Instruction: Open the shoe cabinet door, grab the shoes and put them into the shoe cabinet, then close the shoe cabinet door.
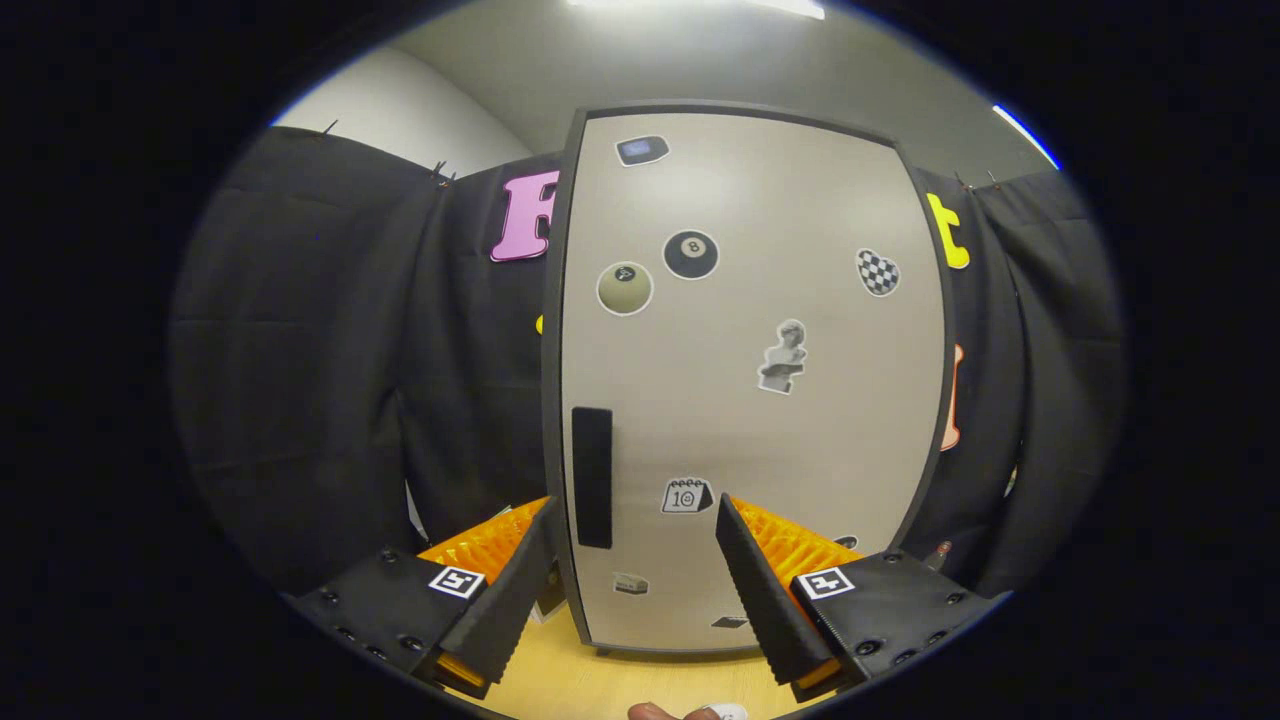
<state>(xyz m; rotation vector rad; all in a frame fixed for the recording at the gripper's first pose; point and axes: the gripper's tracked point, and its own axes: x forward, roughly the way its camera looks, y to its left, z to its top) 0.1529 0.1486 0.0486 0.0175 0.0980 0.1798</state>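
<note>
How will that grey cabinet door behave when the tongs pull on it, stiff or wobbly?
Probably stiff: the shoe cabinet door looks like one flat rigid panel, shut in its dark frame. It should swing rather than bend or tip, likely hinged opposite the black handle strip. The smooth face with its stickers looks slippery, so the open tongs would do better gripping the handle.

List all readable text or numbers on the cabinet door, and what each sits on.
"8": black billiard-ball sticker on the shoe cabinet door.
"10": calendar sticker, just ahead of the open gripper.
Beige ball sticker: mark too small to read.
Top screen sticker, bottom stickers: blurred.
</note>
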